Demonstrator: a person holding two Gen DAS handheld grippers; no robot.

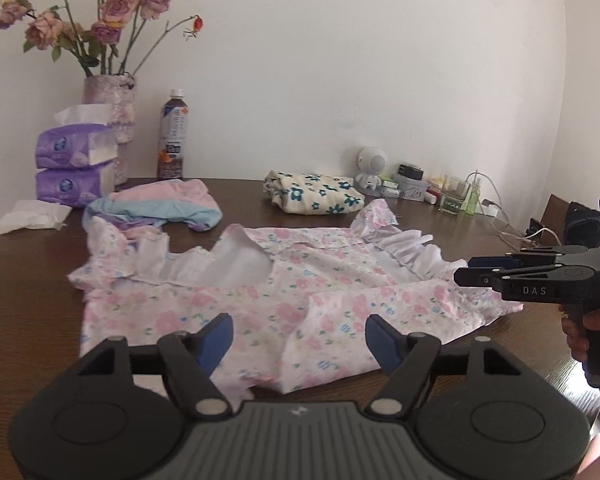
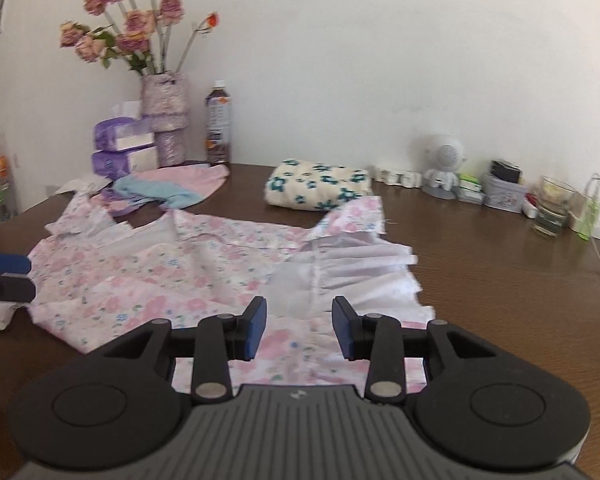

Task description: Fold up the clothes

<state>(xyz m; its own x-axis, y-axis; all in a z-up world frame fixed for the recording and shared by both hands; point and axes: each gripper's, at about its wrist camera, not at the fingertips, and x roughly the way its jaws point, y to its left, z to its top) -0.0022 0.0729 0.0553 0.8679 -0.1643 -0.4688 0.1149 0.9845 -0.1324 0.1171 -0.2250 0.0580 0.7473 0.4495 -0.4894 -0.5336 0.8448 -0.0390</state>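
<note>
Both wrist views low, wallward, sharing table (image 1: 40, 312).

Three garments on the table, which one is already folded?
The cream cloth with teal flowers, a neat compact bundle near the wall. The pink floral dress lies spread open; the pastel pink-and-blue garment is crumpled.

The garment (image 1: 260, 292) spread on the dark brown wood-grain table (image 1: 28, 304) is pale pink with pink, blue and green flowers and white ruffles. Behind it lies a cream folded cloth (image 1: 314, 196) printed with teal flowers, and left of that a heap of pink, light blue and lilac clothes (image 1: 160, 206). Both grippers are black with blue pads (image 2: 256, 330).
</note>
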